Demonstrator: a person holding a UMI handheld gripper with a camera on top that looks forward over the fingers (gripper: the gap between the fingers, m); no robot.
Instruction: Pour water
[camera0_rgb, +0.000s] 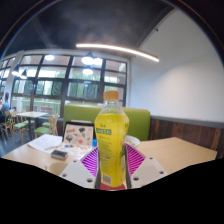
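From my gripper's camera, the bottle (111, 140) is the big thing right in front of me. It stands between my two fingers, and my gripper (110, 166) looks closed on it, with a pink pad (92, 160) pressed to one side of the bottle and the other pad to its other side. I think I have a firm hold. The bottle is full of yellow drink, and it has a label and a yellow cap (112, 96). It stands straight up, with its cap at the top, so its long way runs up and down. That matters most for pouring: I would have to tip the cap end over to one side. Past the bottle is the table (185, 150), pale and flat. Beside the bottle, on that table, lie some papers (46, 142) and a small dark thing I cannot make out. I see no cup near the bottle, so I cannot tell where the drink should go.
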